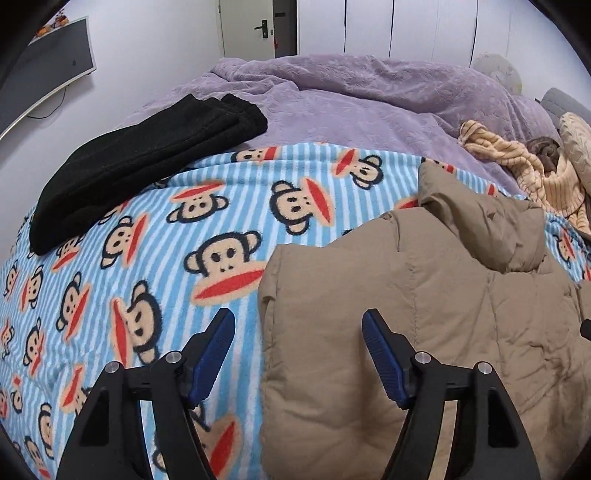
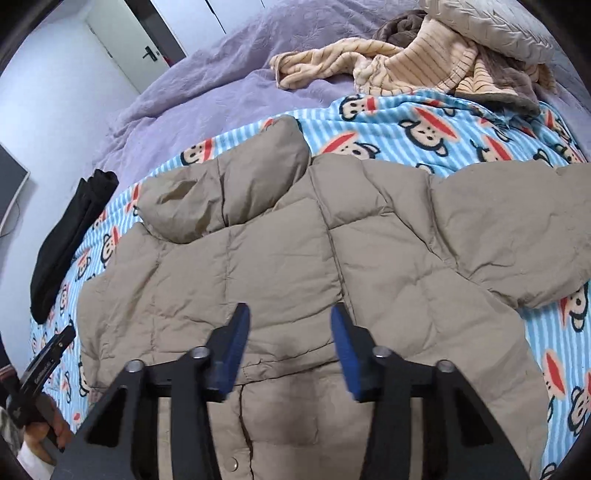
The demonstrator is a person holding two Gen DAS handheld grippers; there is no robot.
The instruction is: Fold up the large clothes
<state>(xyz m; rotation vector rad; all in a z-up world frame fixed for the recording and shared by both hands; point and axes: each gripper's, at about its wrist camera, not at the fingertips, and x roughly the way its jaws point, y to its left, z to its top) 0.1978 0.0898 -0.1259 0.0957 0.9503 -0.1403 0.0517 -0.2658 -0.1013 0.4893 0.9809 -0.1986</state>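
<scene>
I am in a bedroom at home. A bed fills the view, spread with a striped monkey-print blanket (image 1: 229, 206) and, farther off, a rumpled purple quilt (image 1: 351, 96). Clothes lie about: a tan puffer jacket (image 2: 295, 258), folded black trousers (image 1: 147, 155). A white door (image 1: 247, 26) and a wall screen (image 1: 48, 70) stand beyond.

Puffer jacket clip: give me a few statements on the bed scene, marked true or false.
1. The tan jacket lies spread on the monkey-print blanket. True.
2. The black garment lies folded beside the jacket, apart from it. True.
3. The right hand-held gripper clamps the jacket's sleeve. False: its jaws stand apart above the jacket's body, holding nothing.
4. The jacket's hood is tucked out of sight. False: it lies flat at the top.
5. A striped sweater lies crumpled further back. True.
</scene>
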